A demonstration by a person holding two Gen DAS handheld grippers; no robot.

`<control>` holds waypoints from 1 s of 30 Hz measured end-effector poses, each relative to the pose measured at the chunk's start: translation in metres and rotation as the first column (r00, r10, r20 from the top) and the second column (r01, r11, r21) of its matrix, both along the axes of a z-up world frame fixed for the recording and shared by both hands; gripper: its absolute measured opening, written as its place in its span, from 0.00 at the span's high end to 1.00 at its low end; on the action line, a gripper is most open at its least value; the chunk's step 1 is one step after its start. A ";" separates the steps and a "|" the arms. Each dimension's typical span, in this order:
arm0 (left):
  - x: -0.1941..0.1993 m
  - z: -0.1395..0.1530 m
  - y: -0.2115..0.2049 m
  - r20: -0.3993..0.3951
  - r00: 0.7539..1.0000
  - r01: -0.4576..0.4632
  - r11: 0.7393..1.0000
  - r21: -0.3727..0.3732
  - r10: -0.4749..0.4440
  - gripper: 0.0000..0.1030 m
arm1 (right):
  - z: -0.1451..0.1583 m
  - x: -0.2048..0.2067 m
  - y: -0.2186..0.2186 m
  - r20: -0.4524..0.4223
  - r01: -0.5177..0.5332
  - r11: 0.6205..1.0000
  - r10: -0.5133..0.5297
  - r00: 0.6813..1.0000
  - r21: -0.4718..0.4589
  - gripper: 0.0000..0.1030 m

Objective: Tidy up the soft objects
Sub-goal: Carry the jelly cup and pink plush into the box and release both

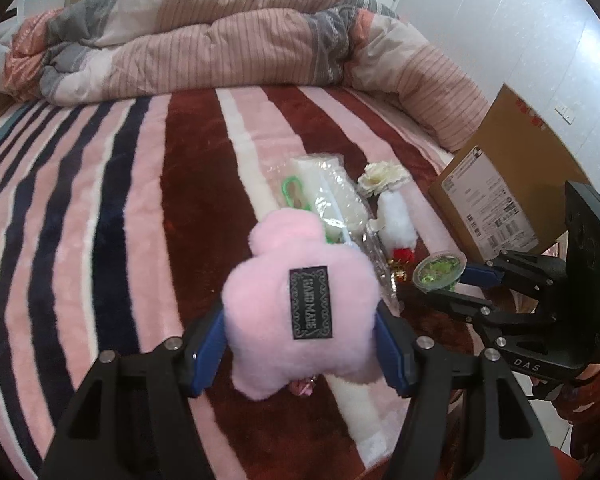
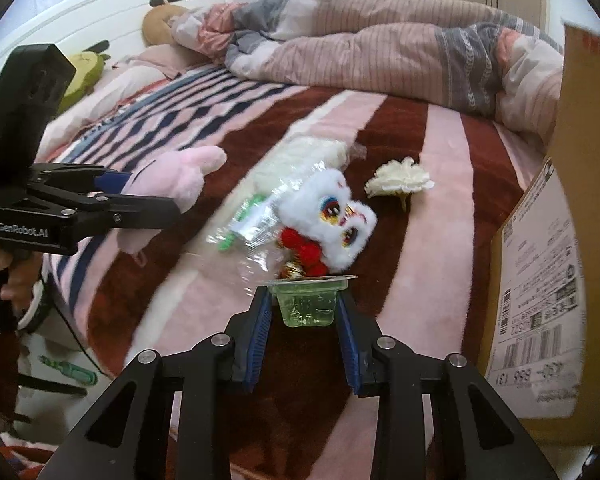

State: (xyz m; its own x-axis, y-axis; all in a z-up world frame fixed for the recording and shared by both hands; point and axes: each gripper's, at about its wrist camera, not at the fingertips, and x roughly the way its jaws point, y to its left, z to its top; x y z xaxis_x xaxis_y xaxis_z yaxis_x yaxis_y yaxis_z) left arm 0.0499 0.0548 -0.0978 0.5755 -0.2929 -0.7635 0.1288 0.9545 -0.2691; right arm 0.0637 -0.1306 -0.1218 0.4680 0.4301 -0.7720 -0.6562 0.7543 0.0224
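Note:
My left gripper (image 1: 300, 344) is shut on a pink plush toy (image 1: 300, 300) with a black "HAND MADE" label, held above the striped blanket; it also shows in the right wrist view (image 2: 172, 184). My right gripper (image 2: 305, 316) is shut on a small green jelly cup (image 2: 306, 300), which shows with its foil lid in the left wrist view (image 1: 440, 272). On the blanket lie a white lion-dance plush (image 2: 336, 216) with red pompoms, a white fabric flower (image 2: 400, 178) and a clear plastic packet (image 2: 268, 216) with white and green contents.
An open cardboard box (image 2: 548, 280) with shipping labels stands at the right, on the bed's edge. A rumpled striped duvet (image 2: 380, 40) lies across the far side. Pillows and plush toys (image 2: 84, 68) sit by the white headboard. The striped blanket (image 1: 100, 220) covers the bed.

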 end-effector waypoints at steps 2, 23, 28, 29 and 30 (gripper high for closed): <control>-0.005 0.009 0.001 0.017 1.000 -0.004 1.000 0.005 0.004 0.39 | 0.012 -0.008 0.000 0.015 -0.014 1.000 0.013 1.000 0.020 0.73; -0.023 0.167 -0.088 0.273 0.951 0.113 0.985 0.129 -0.145 0.39 | 0.160 -0.044 -0.079 0.255 -0.018 0.981 -0.032 0.967 0.192 0.73; 0.004 0.184 -0.143 0.274 0.932 0.210 0.970 0.123 -0.237 0.39 | 0.161 -0.027 -0.123 0.257 0.085 0.981 -0.128 0.958 0.172 0.73; 0.010 0.185 -0.153 0.271 0.929 0.228 0.967 0.114 -0.251 0.39 | 0.158 -0.020 -0.135 0.243 0.114 0.979 -0.154 0.958 0.170 0.73; 0.016 0.187 -0.162 0.265 0.926 0.250 0.963 0.102 -0.268 0.39 | 0.156 -0.016 -0.143 0.233 0.132 0.977 -0.169 0.958 0.166 0.73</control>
State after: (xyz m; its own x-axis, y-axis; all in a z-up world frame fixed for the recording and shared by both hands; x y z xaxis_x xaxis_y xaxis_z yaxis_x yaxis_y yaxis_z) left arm 0.0655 -0.1075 0.0890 0.6759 -0.4148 -0.6092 0.4337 0.8922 -0.1263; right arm 0.0476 -0.2736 0.0342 0.7023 0.4399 -0.5596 -0.5346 0.8451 -0.0065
